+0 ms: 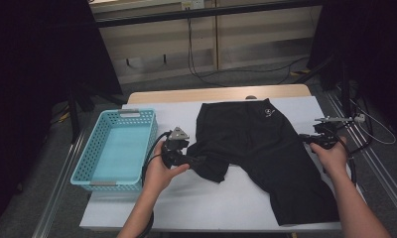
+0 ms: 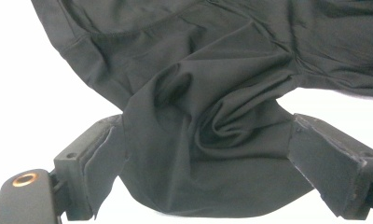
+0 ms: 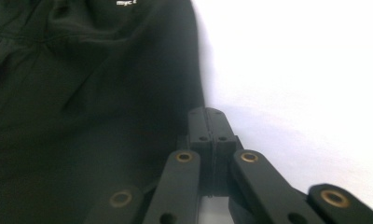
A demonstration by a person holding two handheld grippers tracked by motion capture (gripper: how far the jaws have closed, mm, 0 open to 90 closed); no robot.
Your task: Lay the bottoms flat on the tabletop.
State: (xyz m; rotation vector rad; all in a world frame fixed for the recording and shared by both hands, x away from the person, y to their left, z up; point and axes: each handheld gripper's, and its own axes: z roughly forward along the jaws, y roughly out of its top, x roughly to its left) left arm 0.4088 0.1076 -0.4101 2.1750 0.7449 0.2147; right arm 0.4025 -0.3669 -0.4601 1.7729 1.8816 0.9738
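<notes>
A pair of black shorts (image 1: 266,144) lies spread on the white table cover, with a small white logo near the waistband. My left gripper (image 1: 199,161) is open at the shorts' left leg, and bunched black cloth (image 2: 198,116) fills the gap between its wide-apart jaws (image 2: 205,123). My right gripper (image 1: 305,138) is at the shorts' right edge. Its jaws (image 3: 208,112) are pressed together right where the dark fabric (image 3: 82,93) ends.
A light blue plastic basket (image 1: 137,113) stands empty at the table's left side, close to my left hand. White table cover (image 1: 211,203) shows in front of the shorts. Metal rails and cables run along the right table edge (image 1: 365,148).
</notes>
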